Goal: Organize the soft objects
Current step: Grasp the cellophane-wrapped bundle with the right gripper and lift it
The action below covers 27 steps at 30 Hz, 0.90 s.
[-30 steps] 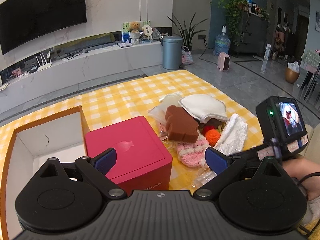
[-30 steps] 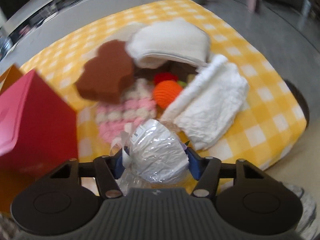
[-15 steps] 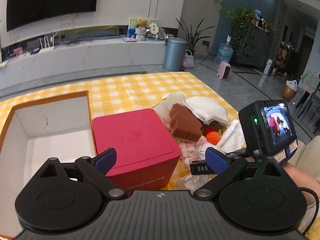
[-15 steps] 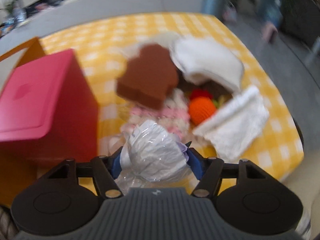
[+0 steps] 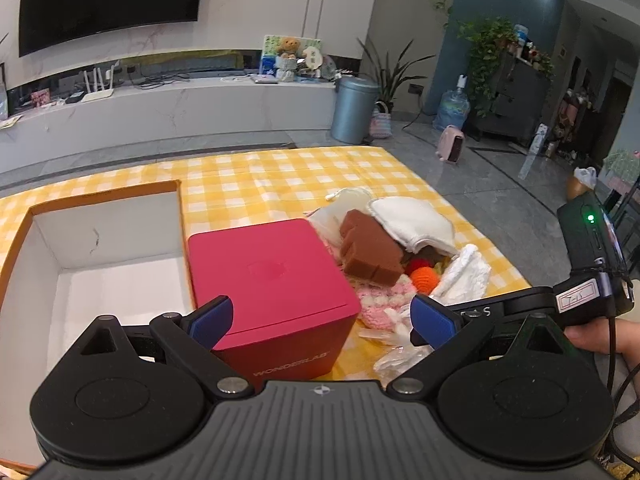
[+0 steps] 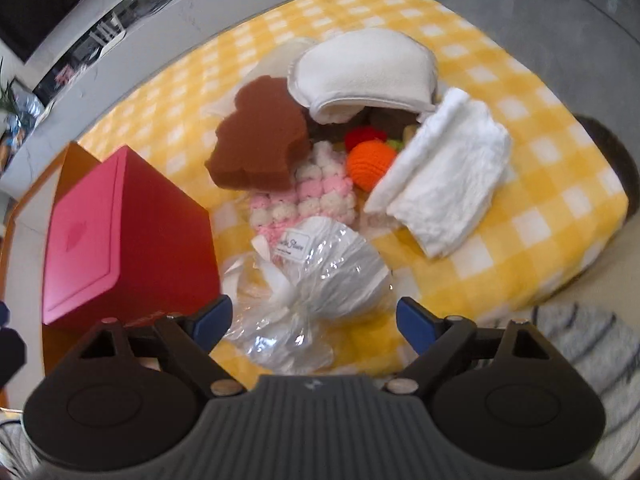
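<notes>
Your right claw (image 6: 314, 316) is spread wide, its blue pads either side of the plastic-wrapped bundle (image 6: 328, 264) but not touching it, near the counter's (image 6: 560, 208) front edge. Expect it to be light, squashy and slick: take it across the fat middle, not the loose crinkled tail. The red box (image 6: 120, 232) crowds its left; the right side is open. Your left claw (image 5: 320, 320) is spread too, holding nothing, by the open white box (image 5: 100, 264).

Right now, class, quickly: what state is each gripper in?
Left gripper: open, holding nothing.
Right gripper: open, the plastic-wrapped bundle lying between its fingers, not gripped.
</notes>
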Available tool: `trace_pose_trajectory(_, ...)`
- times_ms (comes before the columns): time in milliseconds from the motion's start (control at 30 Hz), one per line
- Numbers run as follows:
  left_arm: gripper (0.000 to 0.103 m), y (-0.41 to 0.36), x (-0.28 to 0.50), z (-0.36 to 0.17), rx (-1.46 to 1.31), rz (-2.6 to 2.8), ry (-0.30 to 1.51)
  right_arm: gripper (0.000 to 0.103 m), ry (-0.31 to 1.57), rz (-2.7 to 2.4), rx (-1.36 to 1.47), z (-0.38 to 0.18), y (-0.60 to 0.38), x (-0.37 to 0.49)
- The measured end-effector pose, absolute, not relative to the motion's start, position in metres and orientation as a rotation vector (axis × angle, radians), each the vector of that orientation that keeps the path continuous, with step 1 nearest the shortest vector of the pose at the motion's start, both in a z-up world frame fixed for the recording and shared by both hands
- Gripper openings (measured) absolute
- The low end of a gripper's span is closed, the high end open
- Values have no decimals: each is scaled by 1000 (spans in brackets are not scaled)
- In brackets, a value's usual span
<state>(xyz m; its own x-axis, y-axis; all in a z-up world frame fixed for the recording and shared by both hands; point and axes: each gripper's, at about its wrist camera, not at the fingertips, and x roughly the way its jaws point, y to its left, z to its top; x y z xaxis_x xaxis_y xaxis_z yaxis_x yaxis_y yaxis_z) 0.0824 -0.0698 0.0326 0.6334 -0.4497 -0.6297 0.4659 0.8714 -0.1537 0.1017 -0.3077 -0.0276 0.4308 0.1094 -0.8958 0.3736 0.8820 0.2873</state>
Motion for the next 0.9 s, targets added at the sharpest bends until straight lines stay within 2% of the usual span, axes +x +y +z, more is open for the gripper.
trace_pose_trajectory(167,103,-67,76,32,31,-543,691,87,1195,-184,461,-47,-287,117)
trace_pose_trajectory(233,103,-65,78,28,9,-535,712,77,1213,-216,460,-58,-278,128)
trace_pose_trajectory(367,103,-61,81,23,-4,-546,737,72,1206,-297,511,-70,-278,145)
trace_pose_trajectory(467,103,-59,83,24,-11,-542,735,64,1200,-326,501,-76,-279,146)
trace_pose_trajectory(733,103,-60,84,24,5,-510,744,60,1076,-147,364,-41,-271,128)
trace_pose_trajectory(900,103,-70,87,34,30,-514,748,60,891,-211,337,1,-300,96)
